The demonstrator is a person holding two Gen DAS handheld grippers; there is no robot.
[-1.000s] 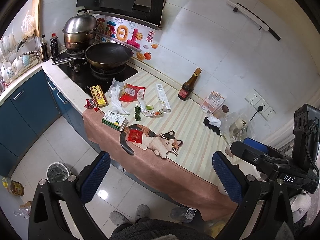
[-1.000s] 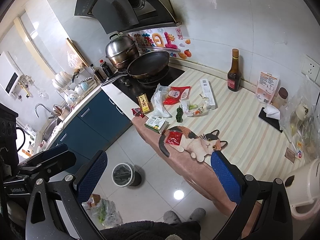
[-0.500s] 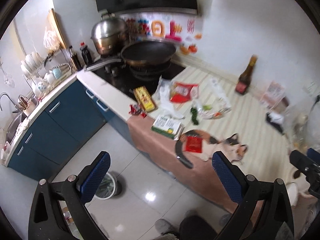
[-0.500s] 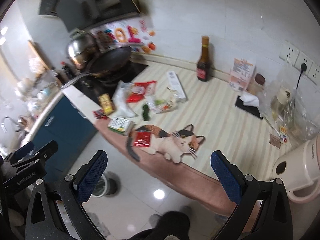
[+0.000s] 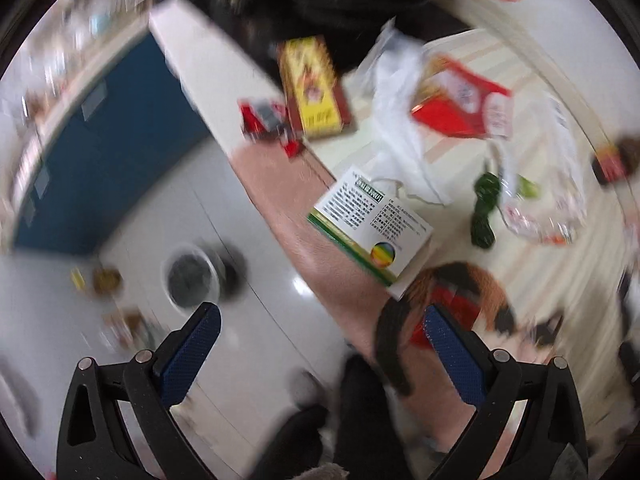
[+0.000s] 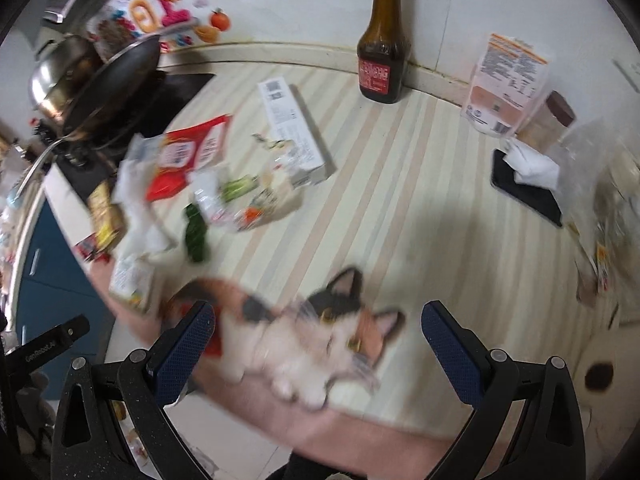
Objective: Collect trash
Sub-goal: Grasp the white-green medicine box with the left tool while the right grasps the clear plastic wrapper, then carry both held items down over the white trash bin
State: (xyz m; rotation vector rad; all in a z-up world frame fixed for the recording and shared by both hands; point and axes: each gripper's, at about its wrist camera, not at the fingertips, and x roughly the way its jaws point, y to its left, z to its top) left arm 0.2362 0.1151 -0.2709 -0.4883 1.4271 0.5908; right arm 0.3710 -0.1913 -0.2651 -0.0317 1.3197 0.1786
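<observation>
Trash lies scattered on the striped counter: a white and green box (image 5: 370, 226), a yellow box (image 5: 314, 88), a red packet (image 5: 460, 106), crumpled white plastic (image 5: 400, 116), a dark green wrapper (image 5: 485, 210) and small red wrappers (image 5: 266, 120). My left gripper (image 5: 320, 354) hangs open above the counter's front edge, near the white and green box. On the floor stands a round bin (image 5: 192, 274). My right gripper (image 6: 316, 344) is open over the cat picture (image 6: 308, 328). The right wrist view shows the red packet (image 6: 188, 156), a long white box (image 6: 294, 132) and the green wrapper (image 6: 197, 236).
A brown sauce bottle (image 6: 380, 40) stands by the wall. A wok (image 6: 116, 80) and steel pot (image 6: 60, 76) sit on the hob at left. A pink pouch (image 6: 506, 84), a jar (image 6: 550, 120) and a phone with tissue (image 6: 526, 184) lie at right. Blue cabinets (image 5: 100, 148) face the floor.
Both grippers have dropped and come much closer to the counter. The left one now looks down on the trash and the bin; the right one is over the cat picture. Both views are blurred.
</observation>
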